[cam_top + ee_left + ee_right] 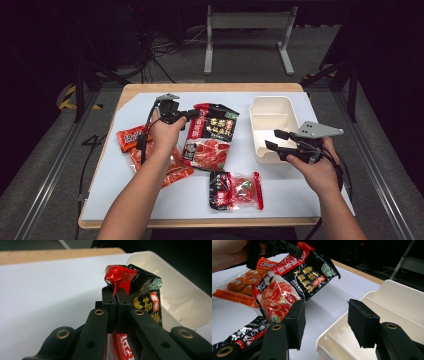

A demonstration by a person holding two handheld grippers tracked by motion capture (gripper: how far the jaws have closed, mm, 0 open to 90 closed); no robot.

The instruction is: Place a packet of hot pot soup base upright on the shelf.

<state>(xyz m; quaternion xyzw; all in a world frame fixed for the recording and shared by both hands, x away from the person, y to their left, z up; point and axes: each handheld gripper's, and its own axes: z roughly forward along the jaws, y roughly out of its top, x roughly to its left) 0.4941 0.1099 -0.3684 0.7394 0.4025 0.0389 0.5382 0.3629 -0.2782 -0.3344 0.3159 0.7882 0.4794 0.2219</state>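
A black and red soup-base packet (210,137) hangs tilted over the white mat, its top left corner lifted. My left gripper (192,115) is shut on that crumpled red corner (120,275), and its pads (110,301) are pressed together around the foil. The same packet (294,285) shows in the right gripper view, held up from above by the left gripper (284,247). My right gripper (272,140) stands open at the near left corner of the white container (272,112). Nothing is gripped between its jaws (325,322): one finger is over the mat, the other over the container (402,305).
Orange snack packets (131,136) (170,167) lie at the left under my left forearm. A small red and black packet (235,190) lies near the front edge. The white mat (280,195) covers most of the wooden table (210,87). The container (180,290) has a divider inside.
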